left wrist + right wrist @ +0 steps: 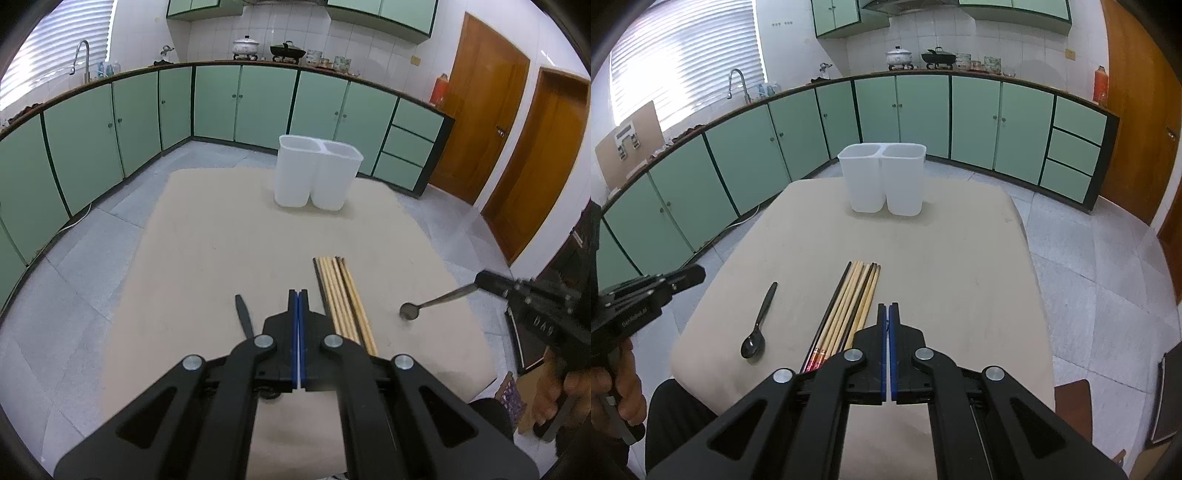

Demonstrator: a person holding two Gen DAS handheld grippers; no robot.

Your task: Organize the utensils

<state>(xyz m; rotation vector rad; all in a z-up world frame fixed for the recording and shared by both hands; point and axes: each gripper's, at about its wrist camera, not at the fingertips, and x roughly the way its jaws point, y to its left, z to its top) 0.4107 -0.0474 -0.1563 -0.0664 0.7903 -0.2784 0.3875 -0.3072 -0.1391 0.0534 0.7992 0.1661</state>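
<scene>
The left gripper (298,295) has its jaws fully closed, pad to pad, with nothing between them. The right gripper (888,307) is likewise closed. In the left view the steel spoon (408,312) meets its tip with the handle end, but whether that handle is pinched cannot be told.

The chopsticks (341,295) lie bundled at 1 o'clock from the left gripper. The black spoon (759,321) lies at 10 o'clock. The two-part bin (314,173) stands at 12 o'clock on the far table (207,240) edge.
</scene>
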